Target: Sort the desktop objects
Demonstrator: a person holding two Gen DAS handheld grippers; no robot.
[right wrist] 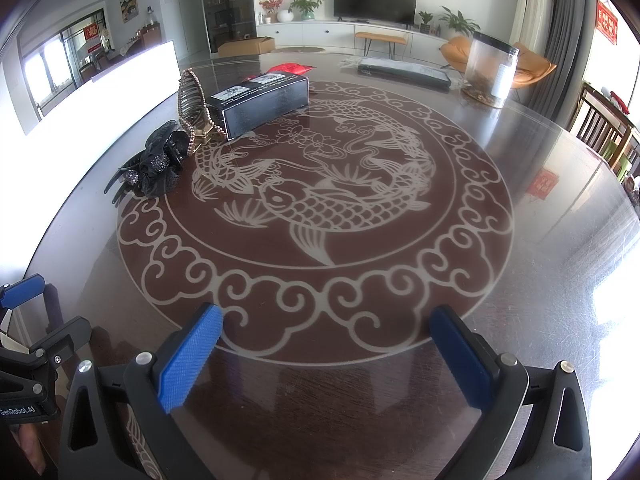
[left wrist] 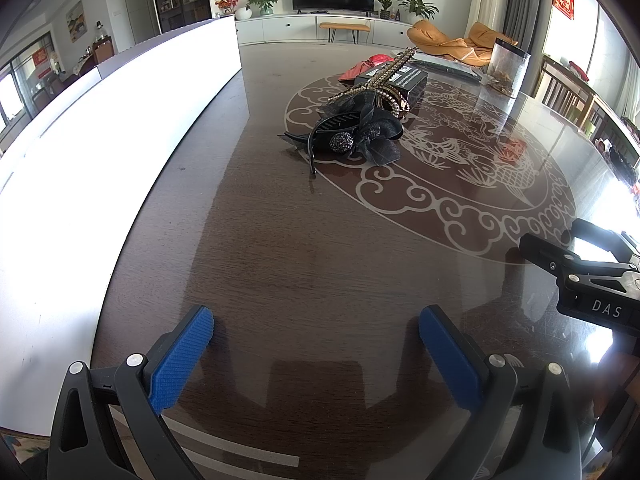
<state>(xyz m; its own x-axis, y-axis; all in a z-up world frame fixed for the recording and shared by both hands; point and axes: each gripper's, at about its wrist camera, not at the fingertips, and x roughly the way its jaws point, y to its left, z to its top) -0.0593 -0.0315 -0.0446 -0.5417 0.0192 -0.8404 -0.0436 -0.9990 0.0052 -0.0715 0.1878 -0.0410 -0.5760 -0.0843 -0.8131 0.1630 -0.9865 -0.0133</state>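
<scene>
1. Clutter sits bunched together past the middle of the table point(right wrist: 520, 280): a black hair clip point(left wrist: 352, 136) with a gauzy flower, a gold beaded hair comb point(right wrist: 192, 100) leaning against it, and a dark box point(right wrist: 260, 100) just behind them. They touch or overlap, so you will probably have to lift them apart one at a time.
2. A clear jar point(right wrist: 492, 68) and a flat dark pouch point(right wrist: 404, 70) lie well apart from that bunch, near the far edge, with something red point(right wrist: 290, 68) behind the box.
3. A white bin point(left wrist: 120, 140) runs along your left side, likely the place for sorted things; its inside is washed out by glare.
4. Your left gripper point(left wrist: 316, 354) hovers low over bare wood near you, fingers spread wide, holding and touching nothing.
5. Your right gripper point(right wrist: 326, 354) is spread just as wide above the rim of the fish pattern, also empty.
6. The hair clip is the nearest thing, so it seems the natural first pick.
</scene>
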